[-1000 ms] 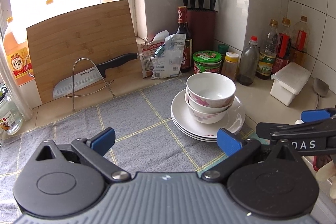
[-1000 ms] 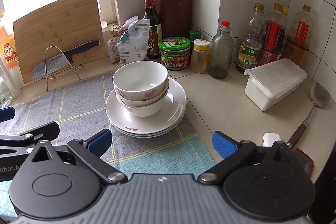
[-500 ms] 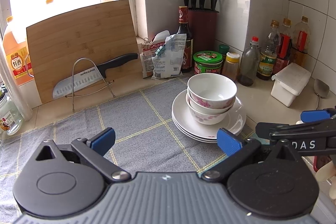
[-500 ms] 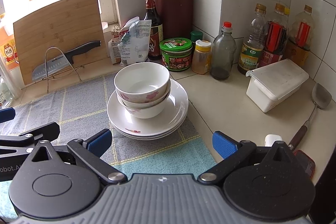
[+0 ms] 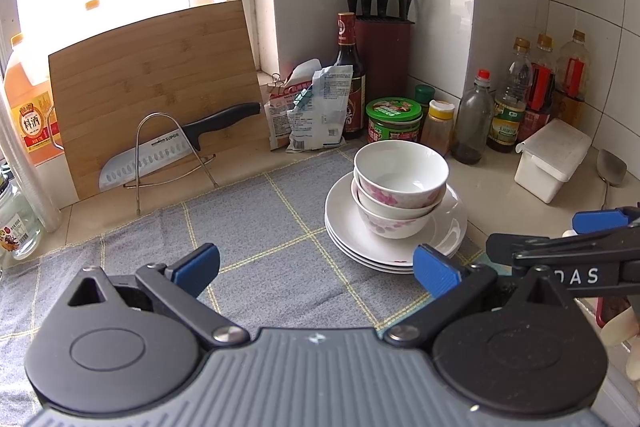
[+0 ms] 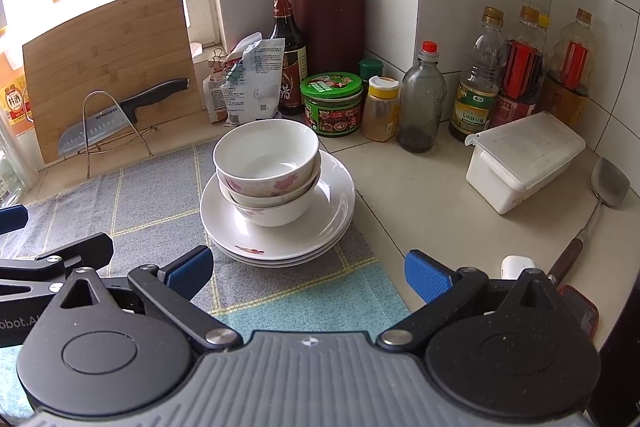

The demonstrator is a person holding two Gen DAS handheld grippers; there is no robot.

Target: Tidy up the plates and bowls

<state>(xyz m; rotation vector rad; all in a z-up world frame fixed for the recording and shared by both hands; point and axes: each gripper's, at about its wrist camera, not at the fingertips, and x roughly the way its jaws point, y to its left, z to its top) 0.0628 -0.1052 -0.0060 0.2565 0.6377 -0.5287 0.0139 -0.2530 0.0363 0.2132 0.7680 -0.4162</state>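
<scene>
Both grippers' fingers spread, empty; I'd pinch the top bowl [image 6: 267,149] rim at 3 o'clock, lifting straight off the plates [image 6: 324,231]

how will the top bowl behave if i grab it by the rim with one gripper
The top bowl looks glazed and glossy, so the pads may slip. It sits nested, slightly tilted, in the lower bowl, so it should lift free but may drag that one. It looks like ceramic: rigid, probably fairly heavy for its size, likely to chip if knocked.
</scene>
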